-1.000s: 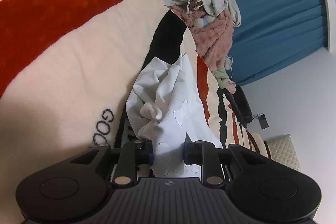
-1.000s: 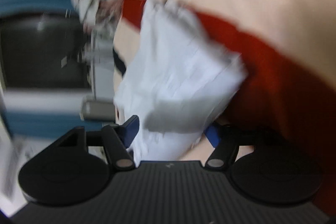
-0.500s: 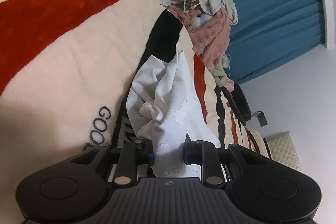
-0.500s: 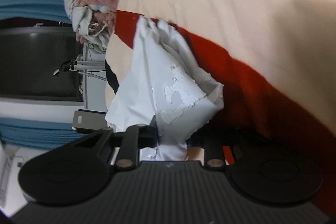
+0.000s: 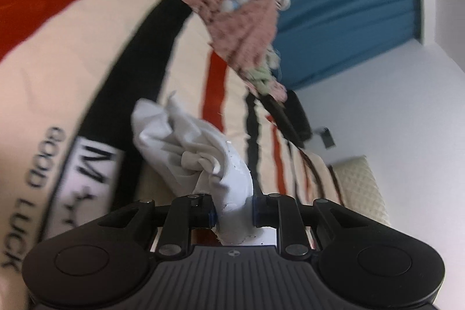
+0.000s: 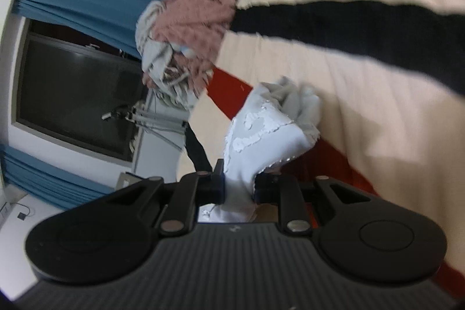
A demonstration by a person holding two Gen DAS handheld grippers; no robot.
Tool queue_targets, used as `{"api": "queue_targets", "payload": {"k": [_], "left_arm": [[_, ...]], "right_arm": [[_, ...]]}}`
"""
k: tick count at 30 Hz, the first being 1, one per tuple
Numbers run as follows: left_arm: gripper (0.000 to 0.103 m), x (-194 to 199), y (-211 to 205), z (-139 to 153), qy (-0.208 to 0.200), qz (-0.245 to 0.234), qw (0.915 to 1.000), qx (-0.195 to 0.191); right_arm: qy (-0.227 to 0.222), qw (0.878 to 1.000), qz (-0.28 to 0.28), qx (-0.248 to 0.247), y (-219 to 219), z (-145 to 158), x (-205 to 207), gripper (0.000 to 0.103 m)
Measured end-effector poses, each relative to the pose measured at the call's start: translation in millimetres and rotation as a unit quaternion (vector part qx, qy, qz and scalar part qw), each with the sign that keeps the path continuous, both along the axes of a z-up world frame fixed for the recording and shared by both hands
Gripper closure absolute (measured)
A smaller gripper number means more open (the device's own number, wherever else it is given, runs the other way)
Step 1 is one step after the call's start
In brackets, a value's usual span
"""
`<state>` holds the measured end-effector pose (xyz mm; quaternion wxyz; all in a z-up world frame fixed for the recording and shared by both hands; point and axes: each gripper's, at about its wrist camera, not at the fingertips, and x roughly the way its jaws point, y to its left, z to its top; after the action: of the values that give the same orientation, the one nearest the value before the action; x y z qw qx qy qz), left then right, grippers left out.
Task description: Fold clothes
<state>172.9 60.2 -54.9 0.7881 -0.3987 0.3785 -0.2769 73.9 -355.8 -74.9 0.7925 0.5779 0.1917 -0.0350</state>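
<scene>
A white garment [image 5: 191, 147] with a cracked white print hangs bunched above the striped blanket [image 5: 87, 48]. My left gripper [image 5: 232, 215] is shut on one end of it. My right gripper [image 6: 239, 188] is shut on another part of the same white garment [image 6: 270, 124], which stretches forward from the jaws and bunches into a knot at its far end. The garment is lifted off the blanket [image 6: 363, 83] in both views.
A pile of unfolded clothes [image 5: 241, 5], pink, grey and green, lies at the far edge of the blanket; it also shows in the right wrist view [image 6: 189, 28]. Blue curtains [image 5: 348, 5], a dark window [image 6: 72, 95] and a beige quilted cushion [image 5: 360, 188] are behind.
Both grippers have lifted and swung the white garment; it now hangs more bunched and shorter. The views have tilted, and the blanket's lettering has come into the left view.
</scene>
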Motion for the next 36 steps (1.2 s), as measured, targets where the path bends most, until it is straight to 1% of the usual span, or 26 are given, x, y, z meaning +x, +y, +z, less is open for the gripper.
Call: {"api": "queue_targets", "payload": {"k": [4, 7, 8, 10, 13, 14, 17, 18, 19, 21, 22, 23, 24, 25, 27, 28, 30, 31, 32, 33, 34, 35, 36], "left_arm": [[0.08, 13, -35, 22, 0.006, -0.038, 0.9993, -0.003], [0.08, 36, -73, 33, 0.022, -0.06, 0.998, 0.004], [0.08, 46, -87, 37, 0.026, -0.067, 0.9974, 0.01], [0.08, 70, -124, 45, 0.027, -0.083, 0.9955, 0.038], [0.082, 112, -181, 60, 0.017, -0.102, 0.9915, 0.079], [0.082, 126, -199, 67, 0.011, -0.104, 0.9912, 0.081], [0.082, 162, -244, 89, -0.018, -0.097, 0.9927, 0.069], [0.082, 172, -258, 98, -0.039, -0.098, 0.9924, 0.063], [0.082, 179, -269, 106, -0.073, -0.101, 0.9904, 0.061], [0.082, 187, -289, 108, -0.132, -0.101, 0.9846, 0.056], [0.082, 190, -298, 104, -0.152, -0.101, 0.9817, 0.056], [0.082, 193, -306, 94, -0.156, -0.1, 0.9805, 0.064], [0.082, 195, -313, 82, -0.158, -0.1, 0.9795, 0.075], [0.082, 196, -318, 66, -0.152, -0.103, 0.9784, 0.095], [0.082, 194, -324, 27, -0.139, -0.115, 0.9725, 0.147], [0.082, 189, -322, 7, -0.134, -0.125, 0.9678, 0.173], [0.082, 178, -321, -27, -0.124, -0.15, 0.9558, 0.221], [0.082, 172, -321, -44, -0.118, -0.162, 0.9486, 0.245], [0.08, 166, -320, -57, -0.118, -0.172, 0.9416, 0.264], [0.079, 160, -318, -59, -0.126, -0.176, 0.9374, 0.273], [0.077, 157, -317, -56, -0.129, -0.178, 0.9357, 0.276], [0.074, 154, -317, -50, -0.13, -0.181, 0.9337, 0.28], [0.073, 150, -316, -42, -0.135, -0.185, 0.9299, 0.288]], "right_arm": [[-0.019, 0.999, -0.025, -0.009, -27, 31, -9, 0.083], [-0.012, 0.999, -0.034, -0.027, -55, 46, 0, 0.083], [-0.006, 0.999, -0.035, -0.026, -68, 47, 5, 0.083], [0.013, 0.999, -0.038, -0.017, -95, 47, 25, 0.083], [0.037, 0.998, -0.045, -0.011, -135, 46, 61, 0.083], [0.037, 0.998, -0.05, -0.018, -146, 51, 73, 0.083], [0.002, 0.996, -0.06, -0.069, -172, 79, 107, 0.083], [-0.017, 0.995, -0.068, -0.078, -181, 86, 115, 0.083], [-0.035, 0.993, -0.075, -0.087, -189, 93, 123, 0.083], [-0.066, 0.988, -0.084, -0.115, -200, 95, 133, 0.083], [-0.08, 0.984, -0.088, -0.129, -205, 95, 138, 0.083], [-0.081, 0.982, -0.09, -0.143, -207, 88, 141, 0.083], [-0.074, 0.982, -0.09, -0.152, -209, 75, 145, 0.083], [-0.048, 0.983, -0.083, -0.156, -208, 56, 149, 0.083], [0.004, 0.984, -0.067, -0.162, -208, 17, 158, 0.082], [0.042, 0.986, -0.053, -0.15, -206, -6, 159, 0.082], [0.119, 0.985, -0.025, -0.125, -203, -52, 161, 0.082], [0.144, 0.983, -0.016, -0.112, -199, -70, 158, 0.081], [0.146, 0.983, -0.017, -0.106, -196, -74, 153, 0.079], [0.148, 0.984, -0.018, -0.1, -194, -79, 148, 0.077], [0.151, 0.984, -0.018, -0.096, -191, -82, 144, 0.076], [0.163, 0.981, -0.017, -0.104, -187, -76, 142, 0.076], [0.174, 0.978, -0.016, -0.115, -183, -65, 140, 0.076]]}}
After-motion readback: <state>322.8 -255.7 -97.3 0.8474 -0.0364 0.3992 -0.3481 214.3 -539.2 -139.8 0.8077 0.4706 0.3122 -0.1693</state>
